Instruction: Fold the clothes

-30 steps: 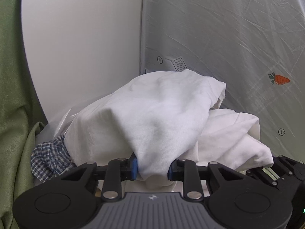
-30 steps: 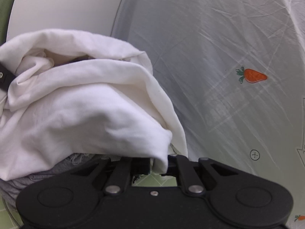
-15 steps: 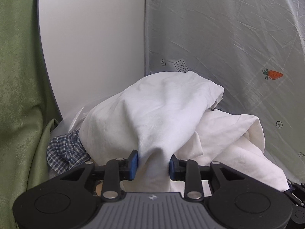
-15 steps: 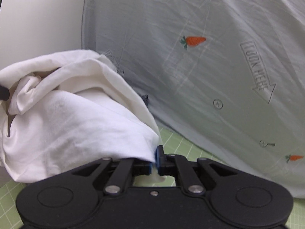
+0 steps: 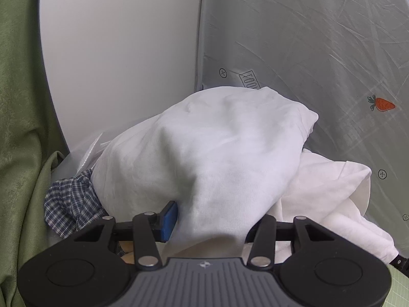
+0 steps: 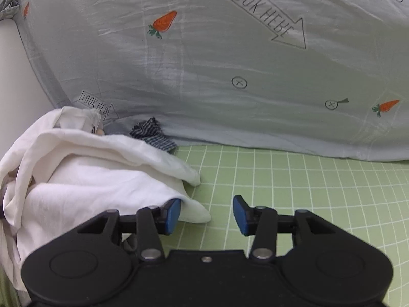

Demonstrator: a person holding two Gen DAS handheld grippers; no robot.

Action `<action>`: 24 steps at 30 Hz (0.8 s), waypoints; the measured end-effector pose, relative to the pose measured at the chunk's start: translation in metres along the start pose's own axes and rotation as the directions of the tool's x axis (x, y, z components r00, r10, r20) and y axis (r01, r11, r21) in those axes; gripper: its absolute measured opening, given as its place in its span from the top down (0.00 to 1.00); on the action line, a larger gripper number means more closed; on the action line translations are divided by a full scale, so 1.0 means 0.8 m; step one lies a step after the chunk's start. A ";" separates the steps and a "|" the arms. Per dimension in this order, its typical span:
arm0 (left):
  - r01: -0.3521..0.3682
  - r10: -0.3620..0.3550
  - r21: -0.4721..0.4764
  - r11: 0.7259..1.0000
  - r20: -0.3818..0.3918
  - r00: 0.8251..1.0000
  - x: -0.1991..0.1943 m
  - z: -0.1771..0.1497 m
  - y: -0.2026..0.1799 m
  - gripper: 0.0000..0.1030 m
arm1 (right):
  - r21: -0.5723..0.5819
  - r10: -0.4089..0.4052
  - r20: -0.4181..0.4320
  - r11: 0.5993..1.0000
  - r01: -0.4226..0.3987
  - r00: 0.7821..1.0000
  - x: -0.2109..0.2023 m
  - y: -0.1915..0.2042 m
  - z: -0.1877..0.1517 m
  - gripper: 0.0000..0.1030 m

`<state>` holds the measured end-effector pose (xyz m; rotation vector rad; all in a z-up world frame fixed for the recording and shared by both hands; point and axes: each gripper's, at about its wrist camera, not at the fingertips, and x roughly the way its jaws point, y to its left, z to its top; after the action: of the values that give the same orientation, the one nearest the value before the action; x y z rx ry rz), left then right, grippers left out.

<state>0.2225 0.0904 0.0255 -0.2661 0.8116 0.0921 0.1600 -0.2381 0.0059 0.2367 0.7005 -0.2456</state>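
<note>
Your right gripper (image 6: 207, 215) stands wide with nothing between its blue pads (image 6: 171, 215); the crumpled white cotton garment (image 6: 97, 179) lies just to its left on the green grid mat (image 6: 294, 186), one corner touching the left pad. Your left gripper (image 5: 212, 220) is spread too, and the same white cloth (image 5: 217, 148) drapes loosely between its fingers, so I judge it is not pinched. The fabric looks light, soft and limp, so it will probably sag. Better take it at a hem or corner, not in the bunched middle. A blue checked cloth (image 5: 70, 204) sits to the left.
</note>
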 end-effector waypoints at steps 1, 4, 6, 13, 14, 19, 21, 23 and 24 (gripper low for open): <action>0.006 -0.006 -0.005 1.000 -0.004 1.000 0.003 0.000 0.002 0.52 | -0.003 -0.006 0.020 1.000 0.006 1.000 -0.003 0.002 0.005 0.54; 0.022 -0.022 -0.018 1.000 -0.013 1.000 0.009 0.000 0.007 0.52 | 0.001 -0.011 0.059 1.000 0.011 0.998 -0.009 0.005 0.020 0.51; 0.028 -0.028 -0.023 0.999 -0.017 0.999 0.011 0.000 0.008 0.52 | 0.004 -0.015 0.072 1.000 0.015 0.997 -0.006 0.008 0.026 0.51; 0.043 -0.044 -0.039 0.998 -0.029 0.999 0.017 -0.002 0.012 0.48 | 0.036 -0.097 0.077 0.995 0.094 0.992 -0.008 0.000 0.024 0.46; 0.045 -0.046 -0.041 0.998 -0.029 0.999 0.017 -0.002 0.013 0.48 | 0.053 -0.114 0.077 0.993 0.110 0.991 -0.011 -0.006 0.022 0.46; 0.035 -0.036 -0.036 0.999 -0.025 0.999 0.018 -0.005 0.009 0.48 | 0.048 -0.082 0.012 0.996 0.081 0.997 0.001 -0.017 0.014 0.37; 0.032 -0.033 -0.039 0.999 -0.025 0.999 0.018 -0.005 0.009 0.48 | -0.010 -0.052 -0.002 0.999 0.052 0.999 0.012 -0.001 0.014 0.36; 0.036 -0.037 -0.043 0.998 -0.027 0.999 0.017 -0.005 0.011 0.48 | -0.072 -0.031 0.001 0.997 0.031 1.000 0.024 0.018 0.020 0.36; 0.041 -0.042 -0.043 0.998 -0.027 0.999 0.017 -0.004 0.012 0.48 | -0.103 -0.011 0.007 0.995 0.012 1.000 0.030 0.028 0.026 0.36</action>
<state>0.2276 0.0981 0.0115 -0.3252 0.8325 0.0669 0.1967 -0.2262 0.0085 0.1331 0.7064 -0.2206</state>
